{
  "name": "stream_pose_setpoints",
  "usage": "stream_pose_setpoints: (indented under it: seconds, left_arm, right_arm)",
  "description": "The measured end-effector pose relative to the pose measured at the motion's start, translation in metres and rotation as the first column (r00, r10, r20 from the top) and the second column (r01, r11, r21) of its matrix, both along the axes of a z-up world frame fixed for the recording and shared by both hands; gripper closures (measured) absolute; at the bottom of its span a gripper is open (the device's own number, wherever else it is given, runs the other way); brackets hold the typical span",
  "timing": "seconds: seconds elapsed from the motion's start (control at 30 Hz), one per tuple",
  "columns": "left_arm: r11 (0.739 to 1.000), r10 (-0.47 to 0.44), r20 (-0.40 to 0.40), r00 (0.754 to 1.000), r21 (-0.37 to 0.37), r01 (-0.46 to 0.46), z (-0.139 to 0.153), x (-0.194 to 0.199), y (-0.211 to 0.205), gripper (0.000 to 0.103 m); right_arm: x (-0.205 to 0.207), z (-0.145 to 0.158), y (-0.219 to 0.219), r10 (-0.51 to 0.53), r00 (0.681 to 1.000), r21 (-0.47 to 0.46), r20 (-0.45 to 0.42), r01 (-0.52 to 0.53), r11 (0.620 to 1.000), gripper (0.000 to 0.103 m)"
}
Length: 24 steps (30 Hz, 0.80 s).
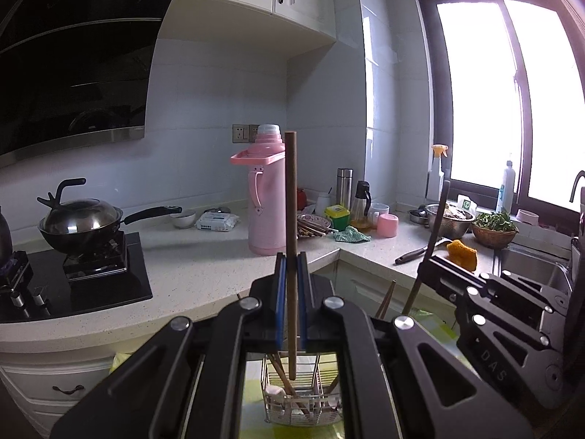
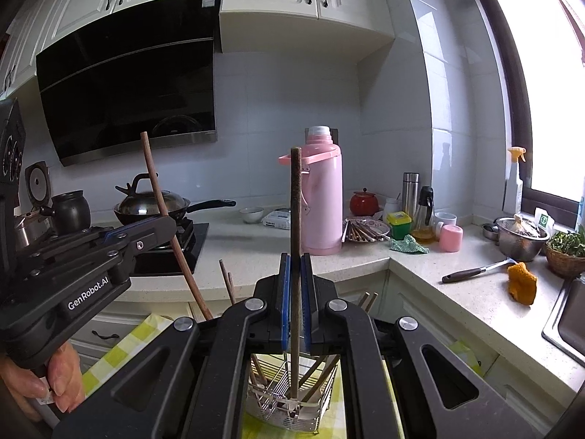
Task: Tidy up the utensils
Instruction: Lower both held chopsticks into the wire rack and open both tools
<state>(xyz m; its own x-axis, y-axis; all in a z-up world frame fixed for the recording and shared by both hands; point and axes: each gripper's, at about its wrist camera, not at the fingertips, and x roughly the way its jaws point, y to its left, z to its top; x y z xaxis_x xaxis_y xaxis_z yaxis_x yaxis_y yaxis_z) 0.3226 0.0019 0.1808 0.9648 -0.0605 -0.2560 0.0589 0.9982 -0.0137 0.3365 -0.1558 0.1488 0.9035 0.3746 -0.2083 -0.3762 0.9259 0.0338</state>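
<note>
My left gripper (image 1: 291, 267) is shut on a brown chopstick (image 1: 291, 201) that stands upright, its lower tip hanging over the wire utensil basket (image 1: 303, 402). My right gripper (image 2: 296, 270) is shut on a darker chopstick (image 2: 295, 197), also upright, its lower end down inside the wire basket (image 2: 289, 402). The basket holds several chopsticks and spoons and stands on a yellow-green checked cloth (image 2: 120, 351). The left gripper (image 2: 124, 236) shows at the left of the right wrist view, and the right gripper (image 1: 431, 263) at the right of the left wrist view.
A pink thermos (image 2: 321, 190) stands on the white counter (image 2: 256, 252). A plate of more chopsticks (image 2: 365, 230) lies beside it. A wok (image 1: 80, 223) sits on the black stove. A knife (image 2: 471, 272), an orange sponge (image 2: 521, 281), a steel bowl (image 2: 519, 237) and the sink (image 2: 570, 318) are to the right.
</note>
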Motion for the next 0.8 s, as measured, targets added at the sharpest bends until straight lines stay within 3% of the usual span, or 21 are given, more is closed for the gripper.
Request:
stream_pose_setpoints:
  seconds: [0.3, 0.57, 0.8]
  left_arm:
    - [1.000, -0.006, -0.092, 0.996, -0.018, 0.005, -0.051, 0.058, 0.002, 0.097]
    - [0.999, -0.030, -0.213, 0.977, -0.017, 0.027, -0.103, 0.093, 0.002, 0.097]
    - [1.000, -0.003, -0.271, 0.963, -0.025, -0.004, -0.121, 0.113, 0.008, 0.094]
  right_arm:
    - [0.049, -0.046, 0.011, 0.021, 0.994, 0.019, -0.110, -0.019, 1.000, 0.097]
    - [0.073, -0.093, 0.024, 0.031, 0.977, -0.004, -0.210, -0.032, 0.999, 0.097]
    - [0.088, -0.110, 0.031, 0.008, 0.969, -0.029, -0.245, -0.015, 0.999, 0.095]
